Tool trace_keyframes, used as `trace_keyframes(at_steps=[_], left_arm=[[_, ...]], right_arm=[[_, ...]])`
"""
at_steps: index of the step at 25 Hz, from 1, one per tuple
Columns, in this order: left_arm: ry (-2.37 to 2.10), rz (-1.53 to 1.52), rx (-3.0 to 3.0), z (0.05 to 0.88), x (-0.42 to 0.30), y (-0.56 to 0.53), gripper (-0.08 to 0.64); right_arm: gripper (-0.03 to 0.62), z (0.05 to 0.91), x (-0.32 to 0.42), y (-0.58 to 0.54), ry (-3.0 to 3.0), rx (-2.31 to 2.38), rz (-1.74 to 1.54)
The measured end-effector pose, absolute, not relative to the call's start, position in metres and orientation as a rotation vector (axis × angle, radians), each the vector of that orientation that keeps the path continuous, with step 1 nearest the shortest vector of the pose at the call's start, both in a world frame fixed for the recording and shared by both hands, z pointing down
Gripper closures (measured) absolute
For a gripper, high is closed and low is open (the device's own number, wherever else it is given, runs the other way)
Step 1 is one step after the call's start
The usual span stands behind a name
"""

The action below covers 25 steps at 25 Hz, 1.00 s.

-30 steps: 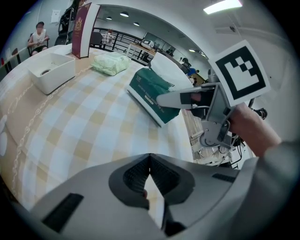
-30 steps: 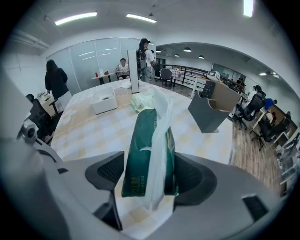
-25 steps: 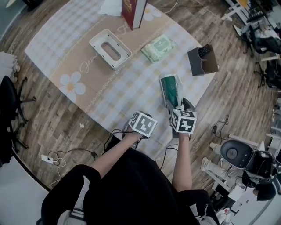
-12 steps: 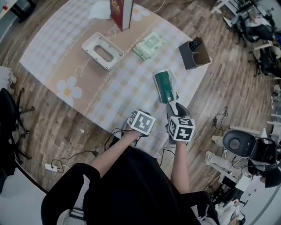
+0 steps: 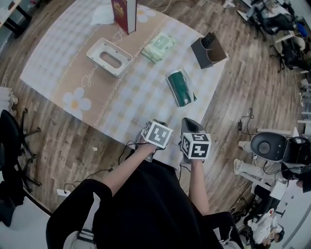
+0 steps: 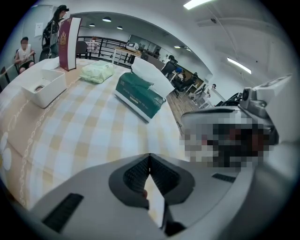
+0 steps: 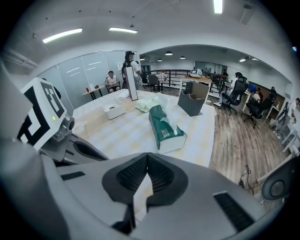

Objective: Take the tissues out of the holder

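The white tissue holder (image 5: 109,57) stands empty-looking on the checked tablecloth, far left; it also shows as the holder (image 6: 44,86) and the holder (image 7: 115,110). A green tissue pack (image 5: 181,87) lies apart from it toward the table's right side, with a white tissue sticking out of the pack (image 6: 140,93) (image 7: 164,129). My right gripper (image 5: 188,122) is back at the near table edge, short of the pack, jaws shut and empty (image 7: 147,159). Beside it, the left gripper (image 5: 154,124) is also shut on nothing (image 6: 149,161).
A pale green wipes packet (image 5: 159,47) lies between holder and a grey open box (image 5: 209,50) at the table's right corner. A dark red book (image 5: 124,14) stands upright at the back. Office chairs, cables and equipment (image 5: 272,146) sit on the wooden floor around.
The right gripper has drawn back from the green tissue pack toward the person, leaving the pack on the table, and its jaws have closed. The left gripper has stayed put.
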<state>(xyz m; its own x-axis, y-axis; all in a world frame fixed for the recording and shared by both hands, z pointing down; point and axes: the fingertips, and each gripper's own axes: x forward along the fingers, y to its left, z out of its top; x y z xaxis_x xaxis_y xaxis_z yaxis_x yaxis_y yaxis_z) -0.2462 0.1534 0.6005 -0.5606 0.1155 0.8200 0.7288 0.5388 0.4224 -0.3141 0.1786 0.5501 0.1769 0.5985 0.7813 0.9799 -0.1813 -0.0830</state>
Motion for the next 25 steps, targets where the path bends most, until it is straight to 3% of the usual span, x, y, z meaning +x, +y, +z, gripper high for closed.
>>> trace_keyframes(at_steps=[25], left_arm=[[-2.045,-0.836,-0.535,0.596,-0.238,0.090,0.551]], right_arm=[[0.578,0.571,-0.291,0.090,-1.482,-1.734,-0.762]])
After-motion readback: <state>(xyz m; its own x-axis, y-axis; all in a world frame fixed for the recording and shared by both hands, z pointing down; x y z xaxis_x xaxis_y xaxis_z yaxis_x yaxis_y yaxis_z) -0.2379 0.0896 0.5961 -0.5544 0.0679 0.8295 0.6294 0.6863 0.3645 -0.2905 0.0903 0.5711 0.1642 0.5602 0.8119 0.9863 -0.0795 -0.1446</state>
